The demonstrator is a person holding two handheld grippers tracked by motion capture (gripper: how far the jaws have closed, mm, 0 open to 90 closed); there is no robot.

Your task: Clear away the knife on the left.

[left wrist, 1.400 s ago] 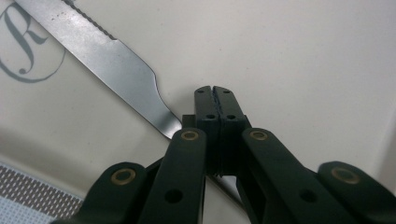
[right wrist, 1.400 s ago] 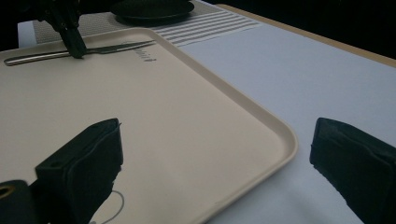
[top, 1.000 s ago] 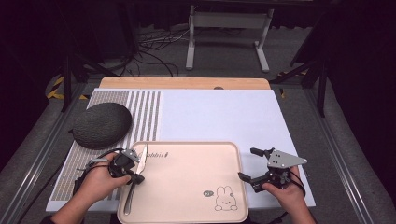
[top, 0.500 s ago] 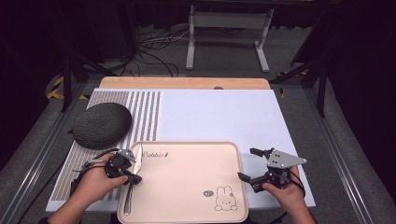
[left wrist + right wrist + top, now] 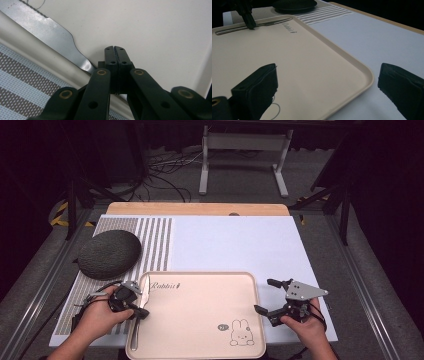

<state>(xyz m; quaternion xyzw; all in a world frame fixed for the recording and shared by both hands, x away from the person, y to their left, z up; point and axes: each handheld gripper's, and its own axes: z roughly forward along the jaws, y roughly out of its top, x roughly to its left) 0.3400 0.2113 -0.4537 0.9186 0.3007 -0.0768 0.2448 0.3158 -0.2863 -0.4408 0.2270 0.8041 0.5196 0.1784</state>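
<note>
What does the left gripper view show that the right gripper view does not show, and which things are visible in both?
Left gripper view alone: the serrated edge of the knife close up, and the left gripper with its jaws closed together over the knife's handle, right above the tray's rim.

Right gripper view alone: the right gripper with jaws wide apart astride the tray's near edge, the "Rabbit" lettering, the dark round cushion and the white table cover.

Both: the beige tray, the knife and the striped mat.

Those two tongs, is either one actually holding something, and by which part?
The left tongs are shut on the knife near where blade meets handle, at the tray's left edge. The right tongs stand open around the tray's right rim, gripping nothing.
</note>
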